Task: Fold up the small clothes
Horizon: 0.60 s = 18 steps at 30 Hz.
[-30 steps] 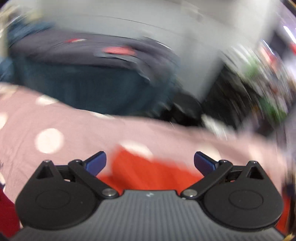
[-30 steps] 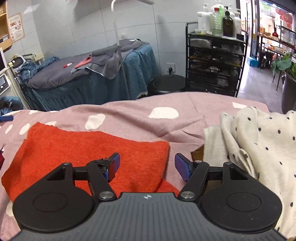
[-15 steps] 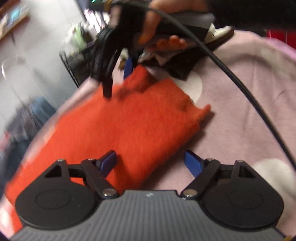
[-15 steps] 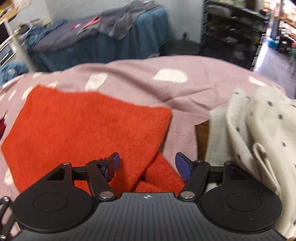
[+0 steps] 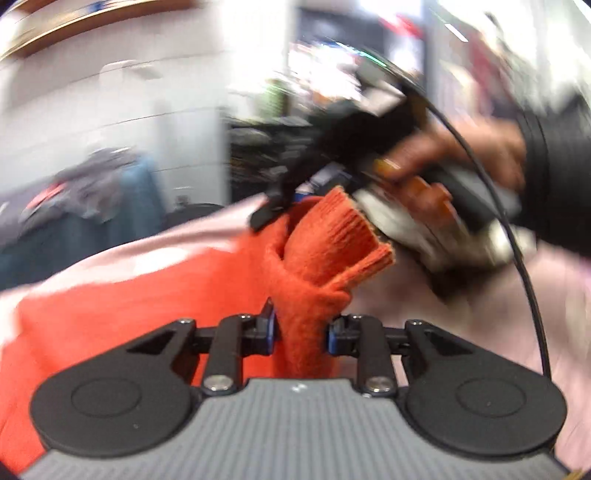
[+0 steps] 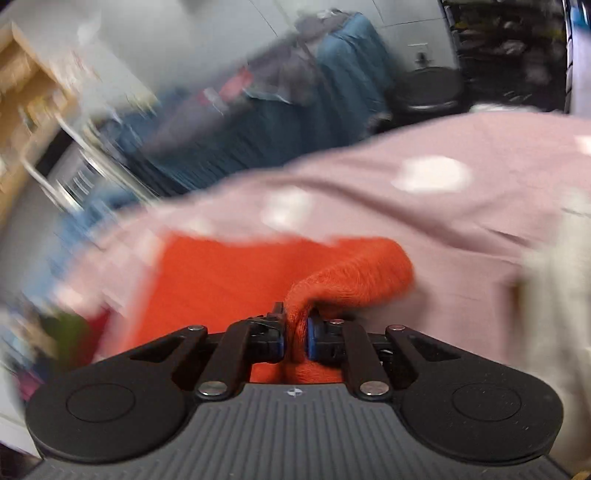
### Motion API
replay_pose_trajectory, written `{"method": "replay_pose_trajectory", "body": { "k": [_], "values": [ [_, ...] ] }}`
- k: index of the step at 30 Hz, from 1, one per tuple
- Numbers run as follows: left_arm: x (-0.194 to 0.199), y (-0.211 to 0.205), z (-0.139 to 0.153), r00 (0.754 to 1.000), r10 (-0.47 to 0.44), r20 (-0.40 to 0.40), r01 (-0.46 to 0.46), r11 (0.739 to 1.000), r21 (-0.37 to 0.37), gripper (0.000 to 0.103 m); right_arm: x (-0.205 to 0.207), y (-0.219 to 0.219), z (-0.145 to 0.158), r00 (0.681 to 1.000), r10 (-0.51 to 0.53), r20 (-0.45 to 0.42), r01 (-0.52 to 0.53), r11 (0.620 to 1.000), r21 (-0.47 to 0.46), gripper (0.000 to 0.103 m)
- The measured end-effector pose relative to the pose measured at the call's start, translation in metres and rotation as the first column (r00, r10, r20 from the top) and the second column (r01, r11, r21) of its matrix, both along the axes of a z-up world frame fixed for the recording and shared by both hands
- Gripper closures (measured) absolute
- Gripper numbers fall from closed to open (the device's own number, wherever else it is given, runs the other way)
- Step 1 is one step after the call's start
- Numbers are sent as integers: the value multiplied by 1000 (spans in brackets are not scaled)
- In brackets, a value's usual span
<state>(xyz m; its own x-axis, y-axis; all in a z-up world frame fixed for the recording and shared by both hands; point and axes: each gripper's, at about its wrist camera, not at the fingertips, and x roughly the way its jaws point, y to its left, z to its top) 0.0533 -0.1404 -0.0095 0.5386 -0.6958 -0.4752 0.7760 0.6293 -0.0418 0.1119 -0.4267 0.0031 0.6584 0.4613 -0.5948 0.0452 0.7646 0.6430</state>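
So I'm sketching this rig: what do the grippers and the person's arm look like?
Each gripper, left and right, has a ribbed grey body, black round-lobed linkages with silver screws, and blue finger pads. A black cable trails from the right one; the arm wears a black sleeve.

Room's pretty blurry in both views. Walls are light grey tile [image 6: 221, 33], with a wooden shelf [image 6: 26, 85] off to the left and another wooden shelf [image 5: 92, 18] running high up in the left view. A table with a blue skirt [image 6: 266, 122] stands along the wall, grey cloth [image 6: 280, 74] piled on top. Beside it, a round black stool [image 6: 432, 88] and a black rack [image 6: 506, 40]. Up front is a pink spotted bedspread [image 6: 424, 221]. Bright light [image 5: 325, 62] blows out the far side.
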Motion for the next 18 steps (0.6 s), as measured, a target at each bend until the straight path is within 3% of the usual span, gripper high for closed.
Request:
{"method": "replay_pose_trajectory", "body": {
  "k": [2,4,6,8,10,11,12,13,14,15,17,18],
  "values": [
    [18,48,12,991,121,-52,-125,989,-81,79,26,33,10,998,48,37,-50,997,60,83],
    [35,94,12,961,244,-129,-259,959,-118,79,57,72,9,994,94,55,-100,989,109,83],
    [49,138,5,912,346,-221,-382,912,-148,79,88,115,1,991,128,41,-132,984,121,83],
    [59,178,-9,847,433,-308,-491,859,-146,79,116,154,-14,989,145,12,-146,982,123,83],
    [64,203,-22,791,517,-326,-576,809,-115,79,135,190,-30,987,162,-14,-160,983,89,81],
    [69,218,-27,764,556,-328,-614,783,-104,77,142,202,-37,988,153,-29,-151,986,72,71],
    [72,229,-34,726,589,-356,-654,751,-92,60,146,211,-46,990,132,-44,-129,989,69,63],
    [74,240,-42,685,609,-399,-687,723,-77,34,145,210,-51,993,108,-50,-104,991,87,48],
    [74,250,-51,649,624,-435,-717,693,-75,26,143,210,-55,994,101,-41,-95,989,116,36],
    [72,259,-57,622,633,-462,-740,668,-80,22,139,209,-56,995,101,-26,-97,986,135,30],
    [70,264,-63,600,610,-517,-746,661,-87,21,124,197,-45,995,95,25,-97,991,97,15],
    [70,265,-65,597,582,-552,-740,665,-98,15,116,192,-36,994,86,69,-89,995,43,14]
  ]
}}
